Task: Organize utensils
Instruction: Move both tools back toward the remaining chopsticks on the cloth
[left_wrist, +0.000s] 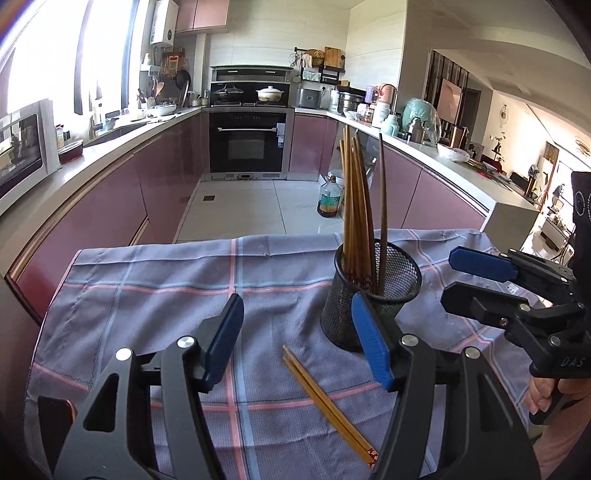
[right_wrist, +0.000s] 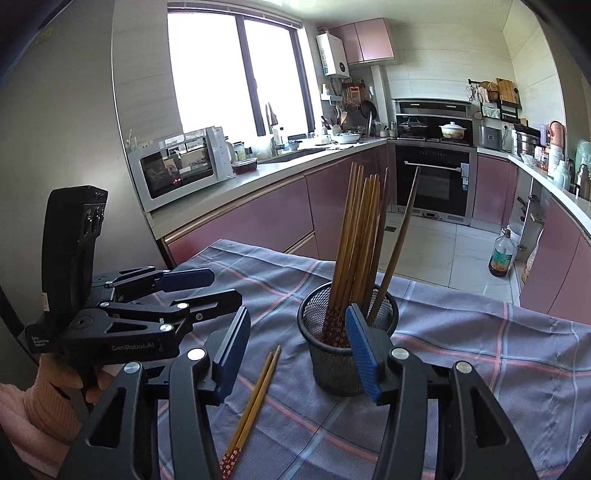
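A black mesh holder stands upright on the checked cloth. It holds several brown chopsticks and one darker stick. Two light chopsticks lie side by side on the cloth just in front of the holder. My left gripper hovers open over that loose pair, nothing between its blue pads. To the holder's right, my right gripper is also open and empty; its right finger overlaps the holder's rim in the right wrist view.
The purple checked cloth covers a small table whose far edge drops to the tiled kitchen floor. An oil bottle stands on that floor. Pink cabinets and counters line both sides, with a microwave on the left counter.
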